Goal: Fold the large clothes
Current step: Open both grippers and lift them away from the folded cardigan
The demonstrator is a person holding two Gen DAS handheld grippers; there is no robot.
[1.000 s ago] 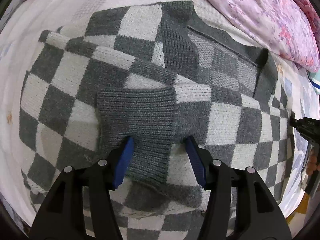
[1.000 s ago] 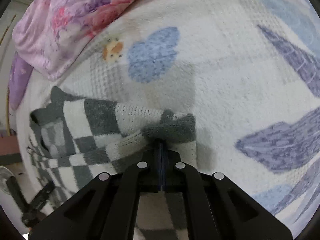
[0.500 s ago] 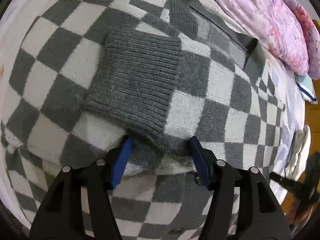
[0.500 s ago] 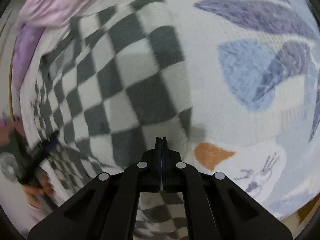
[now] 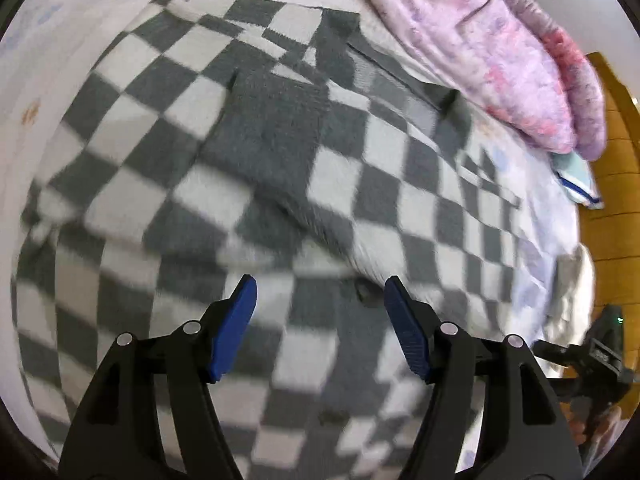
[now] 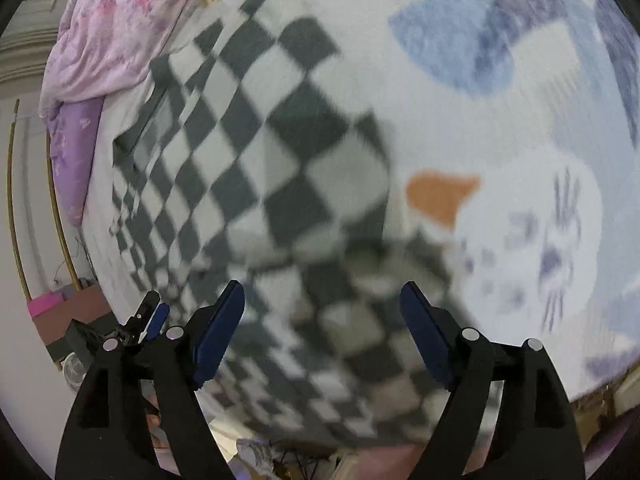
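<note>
Both sleeves released, checkered cardigan (image 5: 280, 168) lying flat on the bed (image 6: 520, 120), left gripper (image 5: 320, 300) and right gripper (image 6: 322, 308) freshly spread wide and empty above it: best now to pinch the near hem evenly before folding upward.

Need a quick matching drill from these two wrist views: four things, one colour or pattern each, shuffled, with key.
Things:
1. sweater
2. quilt
3. finger pads
4. bedsheet

Looks:
A. dark blue
B. pink floral
C. grey and white checks
D. white with blue and orange shapes

Pairs: 1-C, 2-B, 3-A, 4-D
</note>
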